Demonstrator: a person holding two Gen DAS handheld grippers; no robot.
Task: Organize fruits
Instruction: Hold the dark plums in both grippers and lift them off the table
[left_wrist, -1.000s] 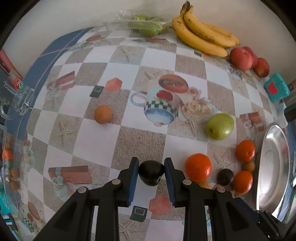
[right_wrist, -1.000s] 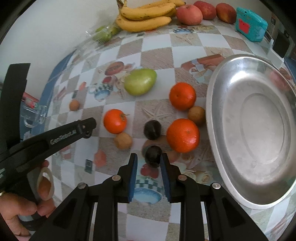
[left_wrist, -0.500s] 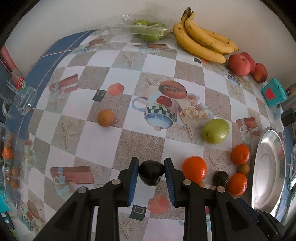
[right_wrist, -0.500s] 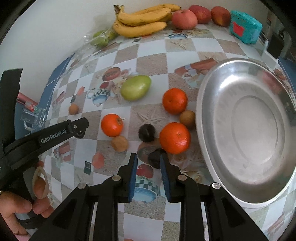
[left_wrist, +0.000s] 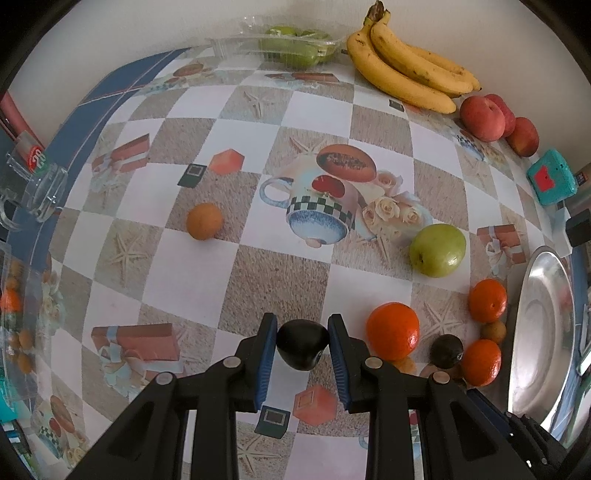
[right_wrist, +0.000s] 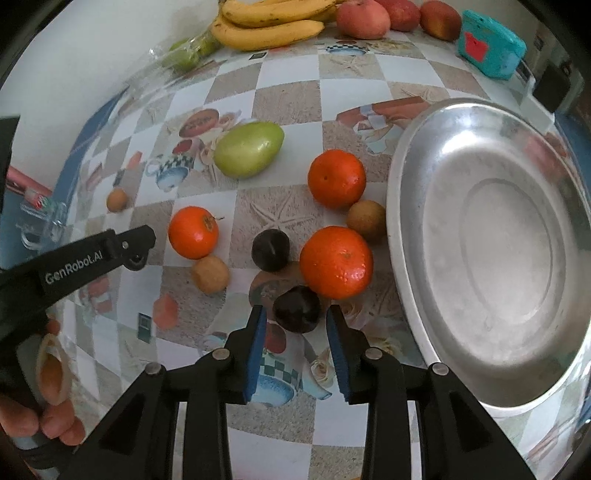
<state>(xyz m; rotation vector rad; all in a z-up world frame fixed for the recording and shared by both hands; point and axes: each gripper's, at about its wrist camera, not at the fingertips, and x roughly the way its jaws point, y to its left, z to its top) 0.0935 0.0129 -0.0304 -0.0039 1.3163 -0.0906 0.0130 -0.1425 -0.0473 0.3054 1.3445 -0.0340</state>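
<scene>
Dark, glossy round plum is pinched at its widest girth in the left claw above the surface; soft, slippery skin is judged easily bruised. Right claw is spread around a second dark plum.

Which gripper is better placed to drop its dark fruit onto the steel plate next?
Probably right: the right gripper sits beside the round steel plate, though open around its dark plum. The left gripper is farther away.
</scene>
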